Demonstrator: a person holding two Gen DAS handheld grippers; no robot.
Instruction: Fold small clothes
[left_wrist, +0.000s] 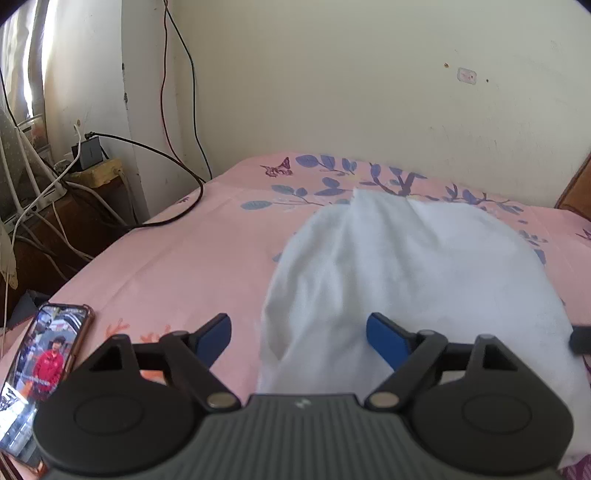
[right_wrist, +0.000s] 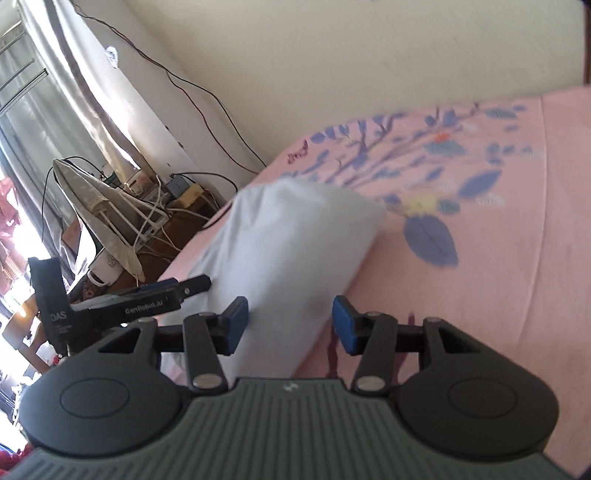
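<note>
One white garment (left_wrist: 406, 266), folded, on one bed (left_wrist: 192, 251) with a pink floral sheet. Two grippers: left gripper (left_wrist: 299, 338), right gripper (right_wrist: 290, 325). One phone (left_wrist: 44, 369), screen lit, at the bed edge. One ironing board (right_wrist: 99, 210) leaning near the corner. Cables by the wall: several, count unclear.

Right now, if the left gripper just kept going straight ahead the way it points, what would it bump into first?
Most likely the white garment lying on the pink bedsheet. The open left gripper points down at it, with the cloth already showing between its fingers. Depth is hard to judge, so how soon is unclear.
</note>
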